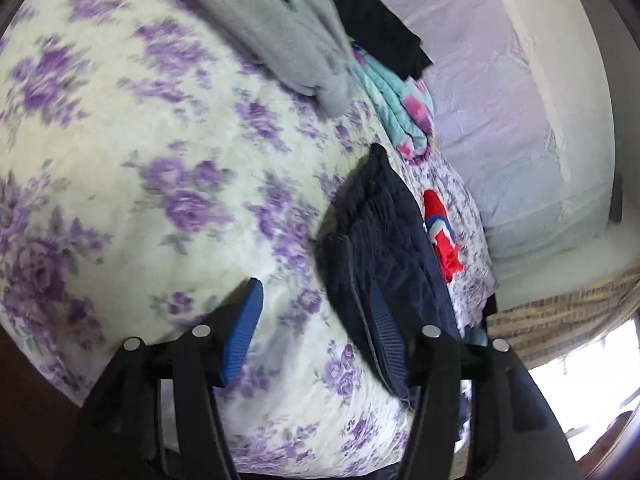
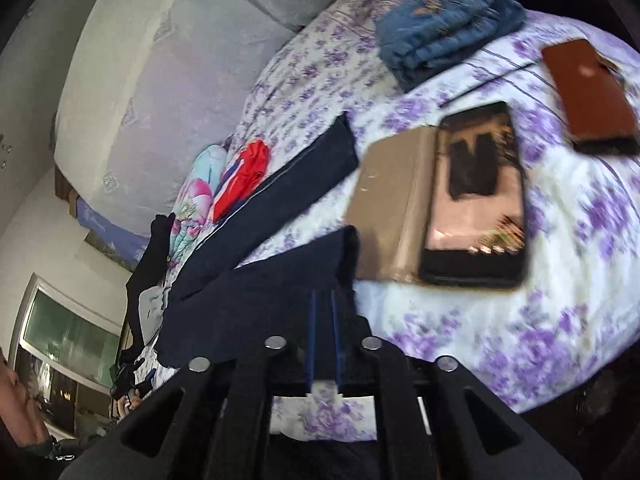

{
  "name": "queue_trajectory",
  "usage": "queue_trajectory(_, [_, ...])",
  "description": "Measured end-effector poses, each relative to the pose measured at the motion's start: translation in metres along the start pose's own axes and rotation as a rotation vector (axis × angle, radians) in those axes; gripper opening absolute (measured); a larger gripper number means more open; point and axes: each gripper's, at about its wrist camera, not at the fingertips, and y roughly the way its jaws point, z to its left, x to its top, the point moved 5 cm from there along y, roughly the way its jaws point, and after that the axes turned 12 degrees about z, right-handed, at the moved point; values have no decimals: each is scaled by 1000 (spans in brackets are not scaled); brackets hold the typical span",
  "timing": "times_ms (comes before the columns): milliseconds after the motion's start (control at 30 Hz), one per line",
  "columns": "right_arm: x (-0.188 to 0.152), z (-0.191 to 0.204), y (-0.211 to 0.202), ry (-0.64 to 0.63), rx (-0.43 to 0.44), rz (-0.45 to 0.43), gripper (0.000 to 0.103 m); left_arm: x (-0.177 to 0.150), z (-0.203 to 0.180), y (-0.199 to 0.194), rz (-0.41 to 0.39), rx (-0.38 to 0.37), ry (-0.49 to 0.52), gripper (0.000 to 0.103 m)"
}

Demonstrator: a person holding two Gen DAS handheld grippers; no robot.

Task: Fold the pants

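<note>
A big bed (image 1: 132, 128) fills the room, with a white cover full of purple flowers. The dark blue pants (image 2: 256, 264) lie on it. In the right wrist view they stretch out long across the cover, with one leg reaching up toward the middle of the bed and the other leg end lying closer to the camera.

The right gripper (image 2: 324, 312) sits over that closer leg end. Its two blue fingers (image 2: 313, 332) are close together, with only a thin gap. The dark cloth is right there at the tips, but I cannot tell if the fingers are pinching it.

In the left wrist view the pants (image 1: 384, 248) look bunched up, with the crinkly waist part showing. The left gripper (image 1: 316, 312) has its blue fingers (image 1: 244, 320) wide apart. One finger is over the bare flowery cover. The other finger lies against the edge of the pants. Nothing is squeezed between them.

Just beside the pants are a red cloth (image 2: 244, 176) and a pink and light blue cloth (image 2: 196, 200). A grey top (image 1: 276, 24) lies farther up the bed. A stack of folded jeans (image 2: 444, 28) sits near the far end. A phone in an open case (image 2: 460, 200) and a brown wallet (image 2: 588, 92) lie on the cover near the right gripper.
</note>
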Motion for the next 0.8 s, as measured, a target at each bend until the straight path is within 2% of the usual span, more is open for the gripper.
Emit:
queue_trajectory(33, [4,5,4,-15,2,6,21,2,-6,1,-6,26,24,54])
queue_trajectory(100, [20,16,12,-34,5,15,49,13,-26,6,-20,79,93,57])
queue_trajectory(133, [30,19,15,-43,3,14,49,23,-42,12,-18,104,134,58])
queue_trajectory(200, [56,29,25,-60,21,29,49,46,-72,26,-7,124,198,68])
queue_trajectory(300, [99,35,43,-46,40,42,49,88,-116,62,50,134,279,71])
queue_trajectory(367, [133,28,58,-2,50,45,51,116,-131,88,78,154,292,71])
queue_trajectory(467, [169,14,78,45,40,59,52,160,-136,127,127,175,267,71])
queue_trajectory(633, [219,-11,115,100,-10,93,54,209,-119,170,174,255,236,71])
queue_trajectory(800, [246,-26,148,120,-24,136,55,224,-122,197,226,232,285,71])
